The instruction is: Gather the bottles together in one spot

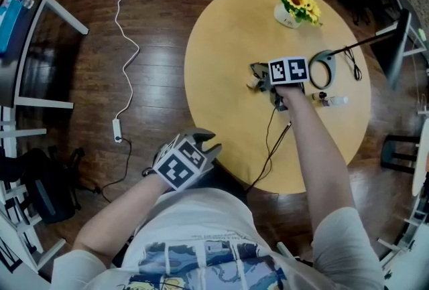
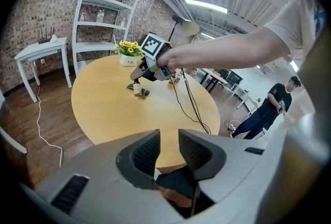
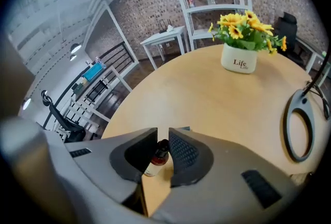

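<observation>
My right gripper (image 3: 163, 137) clamps a small bottle (image 3: 156, 160).
Left gripper (image 2: 169, 137) narrowly parted, empty — the flower pot (image 3: 239, 63) reads "Life".

The white flower pot (image 3: 239, 64) at the far side of the round table (image 3: 207, 109) bears the word "Life" in dark letters; a smaller line beneath it cannot be made out. The small bottle (image 3: 155, 160) over the table's near edge has a pale label, too small to read. Black-and-white square markers without letters cover the cube (image 1: 289, 70) of the right gripper (image 1: 257, 78) over the table's middle, and the cube (image 1: 179, 163) of the left gripper (image 1: 208, 141) just off the table's near edge.
</observation>
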`<state>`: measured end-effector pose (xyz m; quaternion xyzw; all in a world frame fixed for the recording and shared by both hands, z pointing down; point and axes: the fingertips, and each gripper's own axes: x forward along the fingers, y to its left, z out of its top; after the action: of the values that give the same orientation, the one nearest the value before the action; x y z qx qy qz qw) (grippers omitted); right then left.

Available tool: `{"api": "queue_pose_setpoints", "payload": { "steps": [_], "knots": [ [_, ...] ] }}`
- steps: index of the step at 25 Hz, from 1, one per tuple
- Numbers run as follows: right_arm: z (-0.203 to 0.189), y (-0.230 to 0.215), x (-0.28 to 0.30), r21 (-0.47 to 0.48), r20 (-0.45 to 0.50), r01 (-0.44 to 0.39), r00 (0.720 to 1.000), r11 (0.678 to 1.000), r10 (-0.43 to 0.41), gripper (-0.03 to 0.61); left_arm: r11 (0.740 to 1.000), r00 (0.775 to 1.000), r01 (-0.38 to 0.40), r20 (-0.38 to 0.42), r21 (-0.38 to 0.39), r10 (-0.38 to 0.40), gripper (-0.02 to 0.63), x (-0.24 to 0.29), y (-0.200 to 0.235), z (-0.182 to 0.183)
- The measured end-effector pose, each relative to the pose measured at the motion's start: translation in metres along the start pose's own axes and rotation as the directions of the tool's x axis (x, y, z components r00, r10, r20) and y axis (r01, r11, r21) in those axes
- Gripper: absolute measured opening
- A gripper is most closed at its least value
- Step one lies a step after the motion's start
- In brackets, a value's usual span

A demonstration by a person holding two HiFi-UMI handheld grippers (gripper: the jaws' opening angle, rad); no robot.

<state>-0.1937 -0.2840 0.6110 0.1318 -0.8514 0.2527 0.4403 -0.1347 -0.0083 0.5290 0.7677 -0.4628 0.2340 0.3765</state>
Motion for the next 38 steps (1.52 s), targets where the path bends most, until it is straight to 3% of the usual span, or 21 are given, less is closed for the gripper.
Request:
{"api": "queue_pose_setpoints", "payload": {
  "steps": [8, 16, 29, 38],
  "knots": [
    [-0.017, 0.014, -0.055, -0.059, 0.096, 0.045, 0.995, 0.997, -0.039, 0.081, 0.999, 1.000, 0.023, 0.006, 0.048, -0.024, 0.115, -0.005, -0.010, -0.003],
    [-0.056, 0.024, -0.124, -0.050, 0.168, 0.127, 0.979, 0.991, -0.117, 0.080, 0.991, 0.998, 0.063, -0.002, 0.116, -0.063, 0.115, -0.009, -0.033, -0.014],
    [-0.133, 0.020, -0.232, 0.036, 0.229, 0.284, 0.931, 0.958, -0.284, 0.078, 0.968, 0.989, 0.147, -0.030, 0.202, -0.144, 0.115, -0.014, -0.090, -0.033],
    [-0.140, -0.022, -0.250, 0.089, 0.247, 0.343, 0.902, 0.935, -0.354, 0.078, 0.962, 0.982, 0.187, -0.059, 0.197, -0.179, 0.115, 0.002, -0.110, -0.038]
  ]
}}
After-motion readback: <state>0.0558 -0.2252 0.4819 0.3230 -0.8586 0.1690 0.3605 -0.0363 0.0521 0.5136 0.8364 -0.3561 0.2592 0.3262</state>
